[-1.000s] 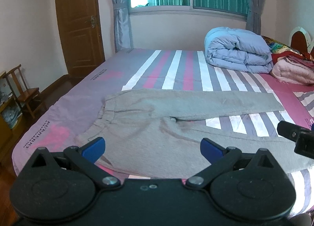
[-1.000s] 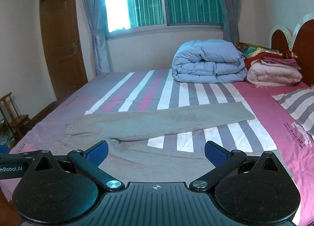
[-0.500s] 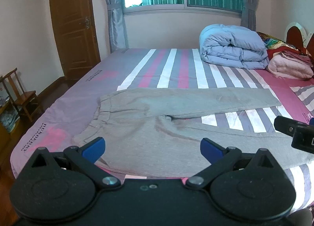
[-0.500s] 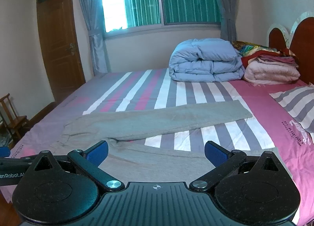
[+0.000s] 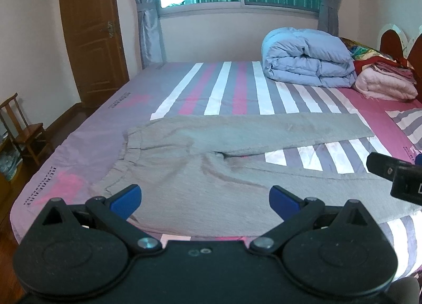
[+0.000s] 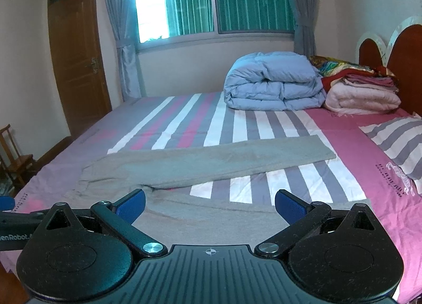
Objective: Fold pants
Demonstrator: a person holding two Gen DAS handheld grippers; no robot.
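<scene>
Filling both views: a wide bed (image 5: 232, 85) under a sheet striped purple, pink, white and grey, turning solid pink toward the headboard side. Grey soft-knit pants (image 5: 200, 169) lie flat and unfolded across the near half of it, elastic waistband to my left, both legs running off to my right; the far leg (image 6: 211, 161) is straight and angles away from the near leg (image 6: 216, 219), leaving a wedge of bare sheet between them from the crotch outward. A folded light-blue quilt (image 5: 306, 61) sits at the far edge, a pink folded blanket (image 6: 361, 98) just beside it.

My left gripper (image 5: 205, 198) hovers over the waist-and-seat area, blue-padded fingers (image 5: 126, 198) spread wide, holding nothing. My right gripper (image 6: 210, 203) hovers over the near leg, fingers (image 6: 290, 206) likewise spread wide and holding nothing. Neither touches the fabric.
</scene>
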